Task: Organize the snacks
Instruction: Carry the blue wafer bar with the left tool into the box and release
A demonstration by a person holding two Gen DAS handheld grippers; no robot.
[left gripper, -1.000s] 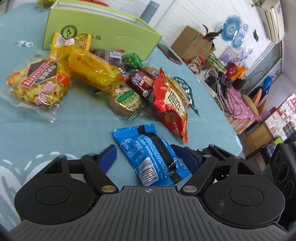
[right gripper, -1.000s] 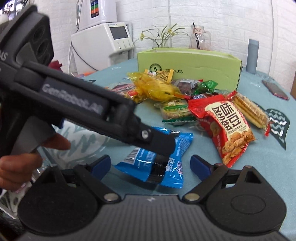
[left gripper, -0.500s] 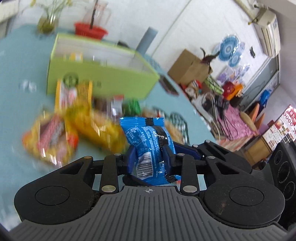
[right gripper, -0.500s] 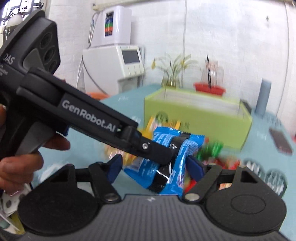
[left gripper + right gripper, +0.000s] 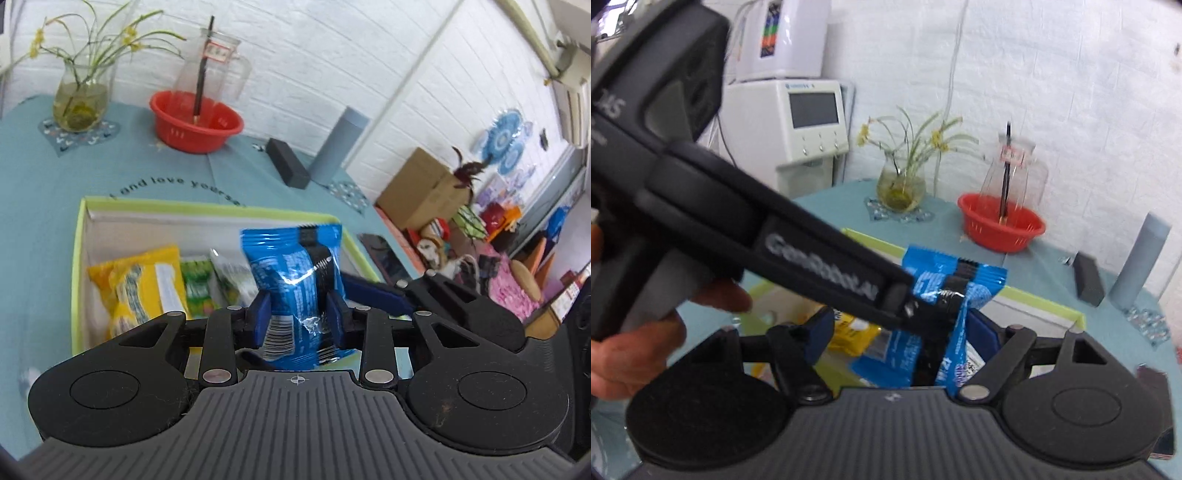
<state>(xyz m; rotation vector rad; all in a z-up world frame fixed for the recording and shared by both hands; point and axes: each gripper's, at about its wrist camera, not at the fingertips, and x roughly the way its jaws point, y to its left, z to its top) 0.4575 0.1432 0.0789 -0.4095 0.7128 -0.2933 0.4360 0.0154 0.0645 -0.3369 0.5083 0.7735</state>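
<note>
Left tongs (image 5: pixel 298 314) are pinched on a blue snack packet (image 5: pixel 291 284), held upright above the green box (image 5: pixel 77 266) on the bench (image 5: pixel 37 192). Inside the box, from left: a yellow packet (image 5: pixel 136 284), then a green packet (image 5: pixel 197 286), then a pale one partly hidden behind the blue packet. Far side of the bench, left to right: glass vase with flowers (image 5: pixel 81 99), red bowl (image 5: pixel 195 125) with a clear jug (image 5: pixel 214 62) behind it, black block (image 5: pixel 288 162), grey cylinder (image 5: pixel 338 146). A phone (image 5: pixel 384 254) is seen just right of the box.

Right tongs (image 5: pixel 905 334) are spread, nothing gripped. In that view the left tool body (image 5: pixel 768 251) crosses the frame, held by a hand (image 5: pixel 646 332) at left, and the blue packet (image 5: pixel 945 295) sits between the right tongs' open fingers over the box rim (image 5: pixel 1041 299). Contact between them cannot be told.
</note>
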